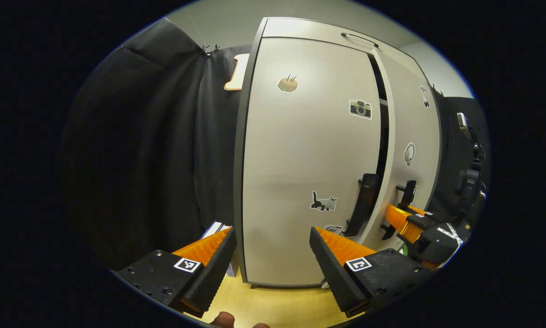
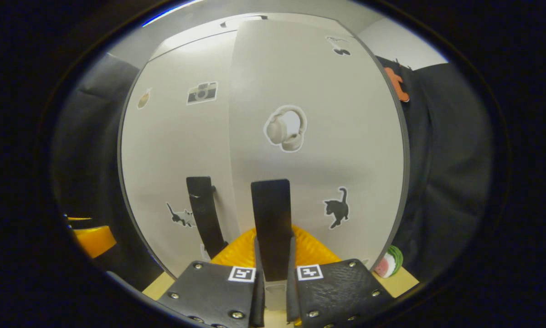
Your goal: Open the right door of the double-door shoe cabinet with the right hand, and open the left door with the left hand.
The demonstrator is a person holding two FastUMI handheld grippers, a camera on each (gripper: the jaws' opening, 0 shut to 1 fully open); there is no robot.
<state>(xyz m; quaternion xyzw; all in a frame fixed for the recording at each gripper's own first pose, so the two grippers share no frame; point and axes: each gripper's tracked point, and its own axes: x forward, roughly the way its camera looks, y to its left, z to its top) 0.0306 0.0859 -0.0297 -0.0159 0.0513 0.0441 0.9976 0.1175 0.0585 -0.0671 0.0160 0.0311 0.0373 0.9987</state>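
Note:
The pale double-door shoe cabinet stands close ahead. Its left door [image 1: 309, 150] carries camera and cat stickers and lies flush; the black left handle [image 1: 365, 202] is on its right edge. My left gripper [image 1: 273, 241] is open in front of this door's lower part, apart from the handle. The right door [image 2: 318, 114], with a headphone sticker, stands slightly ajar, a dark gap showing beside it. My right gripper [image 2: 274, 248] is shut on the black right handle [image 2: 270, 214]. From the left gripper view, the right gripper [image 1: 407, 218] sits at the right handle [image 1: 409, 192].
Black cloth hangs on both sides of the cabinet. The light wooden floor [image 1: 273, 300] runs under it. A small box [image 1: 216, 230] leans by the cabinet's left foot, a watermelon-patterned ball [image 2: 390, 263] lies by its right foot. Dark equipment [image 1: 469, 182] stands far right.

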